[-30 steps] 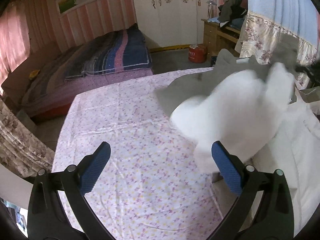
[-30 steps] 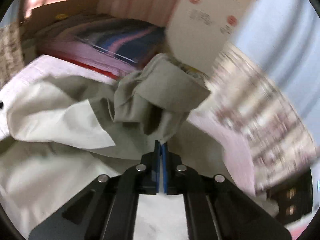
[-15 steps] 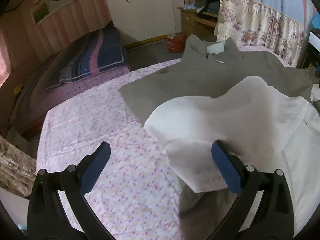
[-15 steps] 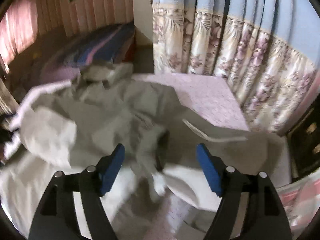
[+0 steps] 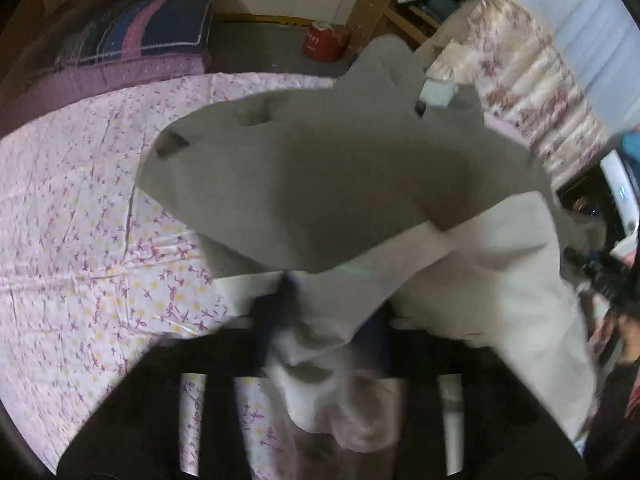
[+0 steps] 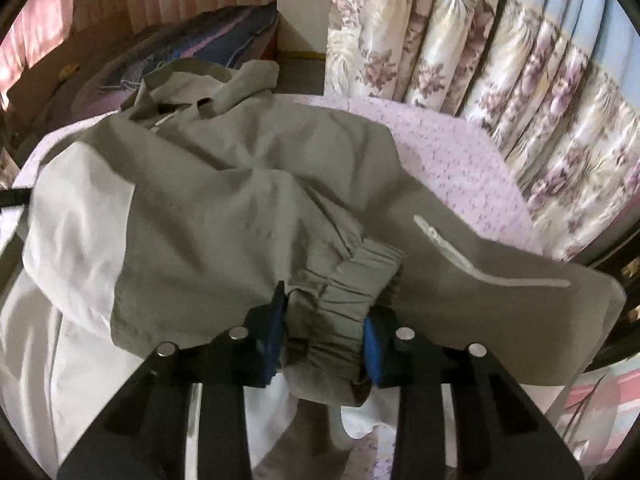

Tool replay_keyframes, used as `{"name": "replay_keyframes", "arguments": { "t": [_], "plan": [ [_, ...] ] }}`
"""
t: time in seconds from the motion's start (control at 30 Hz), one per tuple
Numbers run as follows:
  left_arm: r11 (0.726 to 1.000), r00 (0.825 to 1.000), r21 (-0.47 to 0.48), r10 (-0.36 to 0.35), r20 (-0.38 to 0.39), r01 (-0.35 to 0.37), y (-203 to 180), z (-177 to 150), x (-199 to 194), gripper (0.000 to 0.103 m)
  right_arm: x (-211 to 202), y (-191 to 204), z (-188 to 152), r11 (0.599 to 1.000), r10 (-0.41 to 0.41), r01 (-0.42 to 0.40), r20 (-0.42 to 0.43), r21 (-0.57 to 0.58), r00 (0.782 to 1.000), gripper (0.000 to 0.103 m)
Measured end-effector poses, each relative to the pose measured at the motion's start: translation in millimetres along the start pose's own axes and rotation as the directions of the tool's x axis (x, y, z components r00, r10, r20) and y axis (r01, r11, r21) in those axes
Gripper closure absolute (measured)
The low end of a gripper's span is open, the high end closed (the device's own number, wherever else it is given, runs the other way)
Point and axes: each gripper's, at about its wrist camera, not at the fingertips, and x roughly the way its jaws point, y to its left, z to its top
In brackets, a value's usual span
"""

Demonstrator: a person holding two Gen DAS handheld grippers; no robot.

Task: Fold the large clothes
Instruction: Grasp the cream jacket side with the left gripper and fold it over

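Grippers first: the right gripper (image 6: 324, 332) has just been closing, and its two blue pads (image 6: 275, 332) now sit narrow, one on each side of the gathered elastic cuff (image 6: 348, 296) of the jacket (image 6: 248, 200). The cuff bunches between them and both pads look pressed against it, so that is a pinch on the cuff.

Over in the left wrist view, the left gripper (image 5: 324, 320) is a smear of motion. Its jaws have just been closing too, and pale fabric lies between them; one dark-blue finger (image 5: 276, 312) shows at the cloth's edge, the other is buried under it. Whether the pads actually bite the cloth, I cannot tell through the blur.

The jacket, one garment in grey-green and white, lies spread on the bed sheet (image 5: 88, 216), covering the side nearest the curtain (image 6: 500, 80), with its collar end away from the grippers. A white zip line (image 6: 460, 264) runs just beside the cuff, on the curtain side.

Hard to read: the lower part of the left view is blurred, and the jacket's near hem is cut off by the gripper bodies in both views. A dark tool at the far right edge of the left view is too smeared to name.

Count: two grippers, one jacket, one cuff in view, one sheet.
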Motion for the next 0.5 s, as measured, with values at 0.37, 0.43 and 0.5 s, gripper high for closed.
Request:
{"name": "replay_keyframes", "arguments": {
  "t": [0.37, 0.43, 0.5],
  "plan": [
    [0.983, 0.964, -0.125, 0.158, 0.212, -0.133, 69.7, -28.8, -91.9, 0.1, 1.0, 89.5, 19.6, 0.986, 0.059, -0.052, 0.038, -0.16, 0.998, 0.082],
    [0.976, 0.955, -0.149, 0.191, 0.229, -0.159, 81.6, -33.1, -107.8, 0.1, 7.0, 118.2, 27.6, 0.977, 0.078, -0.069, 0.037, -0.201, 0.996, 0.085],
    [0.964, 0.94, -0.185, 0.235, 0.247, -0.192, 97.4, -40.7, -129.9, 0.099, 9.8, 147.3, 35.1, 0.965, 0.103, -0.09, 0.039, -0.245, 0.994, 0.085]
  ]
}}
